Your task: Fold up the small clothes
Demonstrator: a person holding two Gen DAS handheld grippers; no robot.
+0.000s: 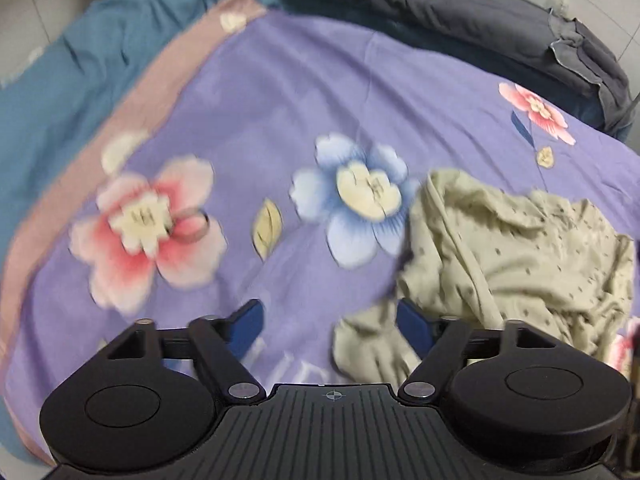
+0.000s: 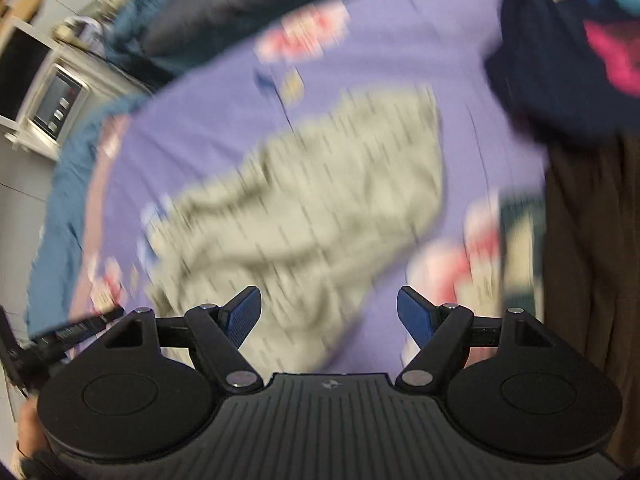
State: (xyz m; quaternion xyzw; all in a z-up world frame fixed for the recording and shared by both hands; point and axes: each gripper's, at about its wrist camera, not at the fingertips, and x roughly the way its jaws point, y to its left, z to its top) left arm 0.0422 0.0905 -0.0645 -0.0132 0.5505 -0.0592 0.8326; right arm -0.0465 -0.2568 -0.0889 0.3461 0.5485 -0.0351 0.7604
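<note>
Left tongs [image 1: 328, 324] spread wide, nothing between the blue pads [image 1: 246, 320]; angled down over purple floral bedsheet [image 1: 280, 92]. Right tongs [image 2: 329, 312] likewise spread, empty, above the same sheet. Small beige garment with dark dots [image 1: 520, 248] lying crumpled on the sheet, to the right of the left tongs, one edge just beside the right-hand pad. Right wrist view heavily motion-blurred; garment mid-frame. Dark grey duvet [image 1: 420, 4] bunched beyond the sheet.
</note>
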